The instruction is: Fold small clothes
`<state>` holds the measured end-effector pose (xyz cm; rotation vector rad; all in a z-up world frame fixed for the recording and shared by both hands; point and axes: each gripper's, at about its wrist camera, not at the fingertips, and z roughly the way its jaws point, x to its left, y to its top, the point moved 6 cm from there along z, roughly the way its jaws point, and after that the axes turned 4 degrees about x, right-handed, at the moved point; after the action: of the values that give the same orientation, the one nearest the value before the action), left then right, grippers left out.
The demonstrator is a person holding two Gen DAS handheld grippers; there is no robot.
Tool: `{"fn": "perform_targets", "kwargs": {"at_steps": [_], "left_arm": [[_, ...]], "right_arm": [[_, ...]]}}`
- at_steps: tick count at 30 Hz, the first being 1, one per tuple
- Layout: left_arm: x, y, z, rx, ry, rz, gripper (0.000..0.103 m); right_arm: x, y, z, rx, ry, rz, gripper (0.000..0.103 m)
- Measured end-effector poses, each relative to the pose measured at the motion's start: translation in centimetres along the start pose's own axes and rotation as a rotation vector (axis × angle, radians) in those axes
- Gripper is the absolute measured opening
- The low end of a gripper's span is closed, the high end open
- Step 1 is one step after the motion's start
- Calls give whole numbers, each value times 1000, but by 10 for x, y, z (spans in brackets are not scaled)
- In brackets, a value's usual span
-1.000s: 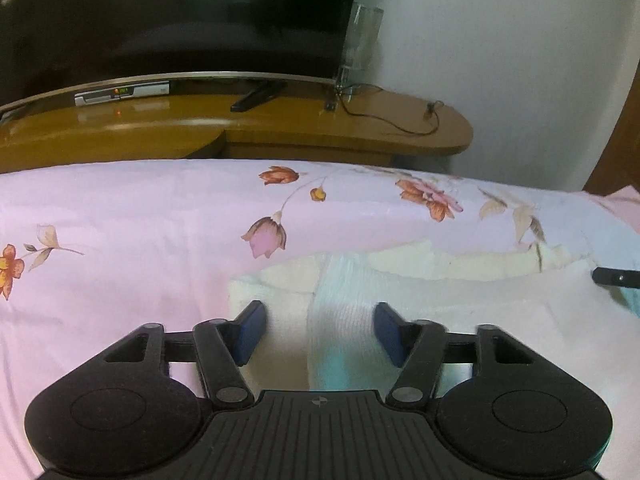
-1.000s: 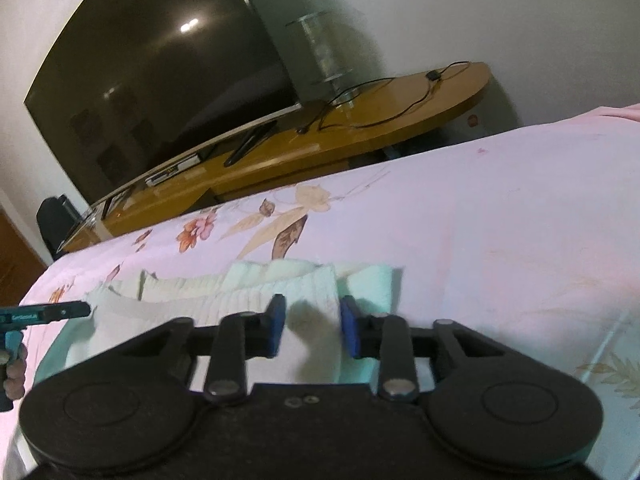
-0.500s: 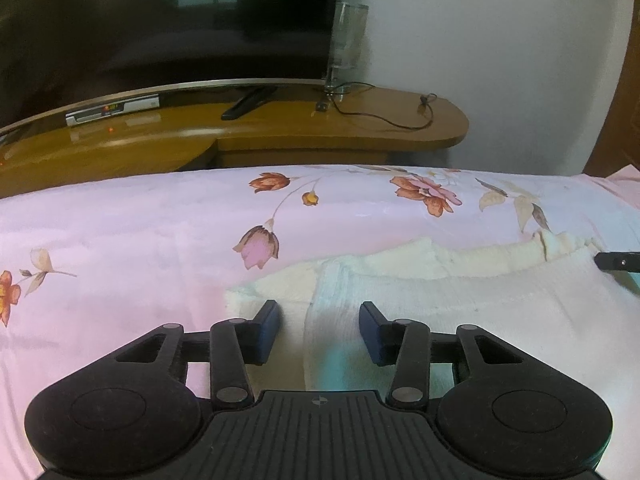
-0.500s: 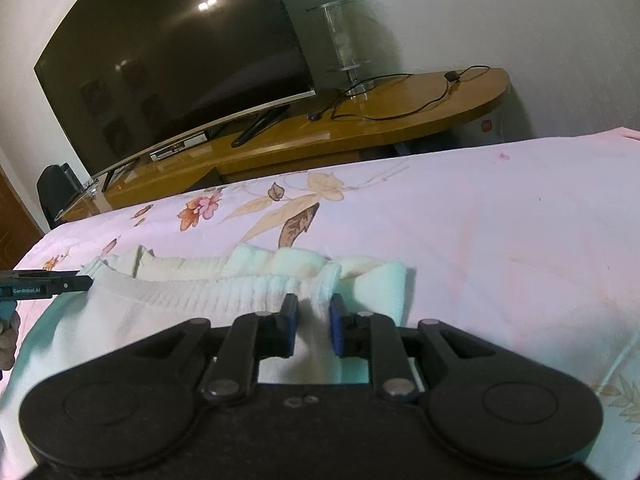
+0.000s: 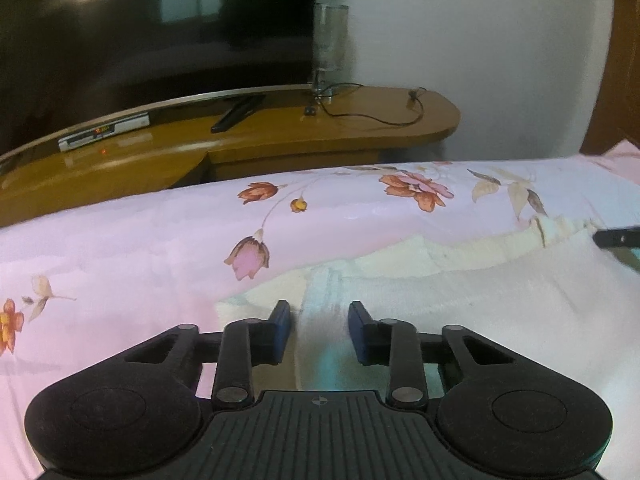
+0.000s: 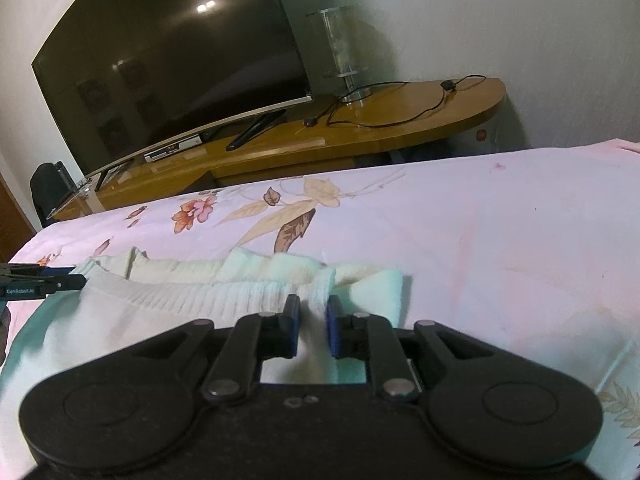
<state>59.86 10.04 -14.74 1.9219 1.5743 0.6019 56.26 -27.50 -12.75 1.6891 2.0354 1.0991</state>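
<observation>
A small cream-white knit garment point(image 5: 480, 312) point(image 6: 140, 320) lies flat on the pink floral bedsheet point(image 5: 120, 248) point(image 6: 500, 240). My left gripper point(image 5: 319, 312) sits low over the garment's near left corner. Its jaws are closing with a raised fold of the cloth between them, and a thin gap still shows at the left pad. My right gripper point(image 6: 313, 308) is shut on the near right corner, the cloth pinched tight between its blue pads. Each gripper's tip shows at the edge of the other's view: the right gripper point(image 5: 616, 236) and the left gripper point(image 6: 44, 280).
Beyond the bed's far edge stands a low wooden TV stand point(image 5: 280, 140) point(image 6: 360, 132) with a large dark television point(image 6: 172, 52), a set-top box point(image 5: 104, 132), a cable and a clear glass lamp point(image 5: 330, 40). Bare bedsheet stretches behind and to both sides of the garment.
The left jaws have narrowed from wide apart to close around the cloth fold. The right jaws drew in onto the corner early on and have stayed there. Both views rolled slightly.
</observation>
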Motion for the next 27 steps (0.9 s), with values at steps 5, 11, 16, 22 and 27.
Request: {"fn": "perform_targets", "kwargs": {"at_steps": [5, 11, 16, 22, 27], "left_arm": [[-3, 4, -6, -36, -17, 4, 3], [13, 10, -31, -179, -27, -97, 3], [26, 7, -12, -149, -15, -178, 3], [25, 1, 18, -89, 18, -184, 3], [22, -1, 18, -87, 29, -161, 3]], "right_arm": [[4, 0, -3, -35, -30, -41, 6], [13, 15, -30, -161, -33, -92, 5], [9, 24, -23, -183, -56, -98, 5], [-6, 8, 16, -100, -122, -64, 5], [-4, 3, 22, -91, -138, -71, 5]]}}
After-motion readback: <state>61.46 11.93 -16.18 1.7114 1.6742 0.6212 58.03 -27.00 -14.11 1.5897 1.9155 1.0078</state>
